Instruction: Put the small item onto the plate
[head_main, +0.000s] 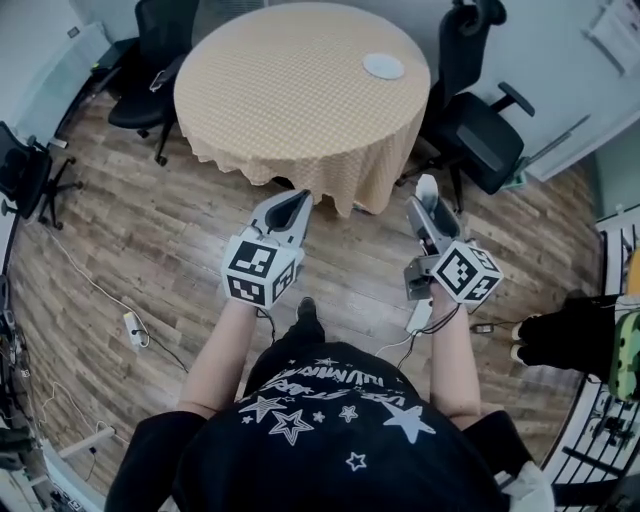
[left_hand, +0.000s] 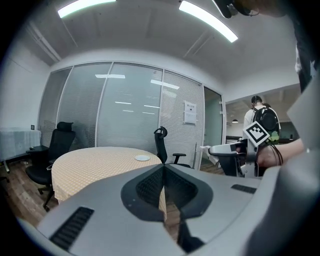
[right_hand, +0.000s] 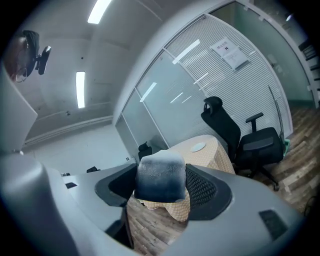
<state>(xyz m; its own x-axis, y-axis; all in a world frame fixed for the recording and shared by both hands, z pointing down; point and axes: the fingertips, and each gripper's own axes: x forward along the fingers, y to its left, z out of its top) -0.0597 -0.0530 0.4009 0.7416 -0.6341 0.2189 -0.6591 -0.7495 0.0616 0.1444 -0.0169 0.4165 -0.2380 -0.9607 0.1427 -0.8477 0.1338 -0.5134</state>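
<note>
A small white plate (head_main: 384, 66) lies near the far right edge of a round table (head_main: 290, 90) with a yellow checked cloth. Both grippers hang over the wooden floor, short of the table's near edge. My right gripper (head_main: 429, 203) is shut on a small pale, rounded block (head_main: 426, 186); in the right gripper view the block (right_hand: 161, 180) fills the gap between the jaws, with the plate (right_hand: 198, 147) far beyond it. My left gripper (head_main: 296, 206) is shut, its jaws meeting with nothing between them (left_hand: 163, 169). Its view shows the plate (left_hand: 142, 158) and the right gripper (left_hand: 216, 149).
Black office chairs stand round the table: one at the far left (head_main: 150, 60), one at the right (head_main: 482, 125), another at the left edge (head_main: 25, 170). A power strip (head_main: 133, 328) and cables lie on the floor. A rack (head_main: 615, 390) stands at the right. A person with a backpack (left_hand: 261, 119) stands in a doorway.
</note>
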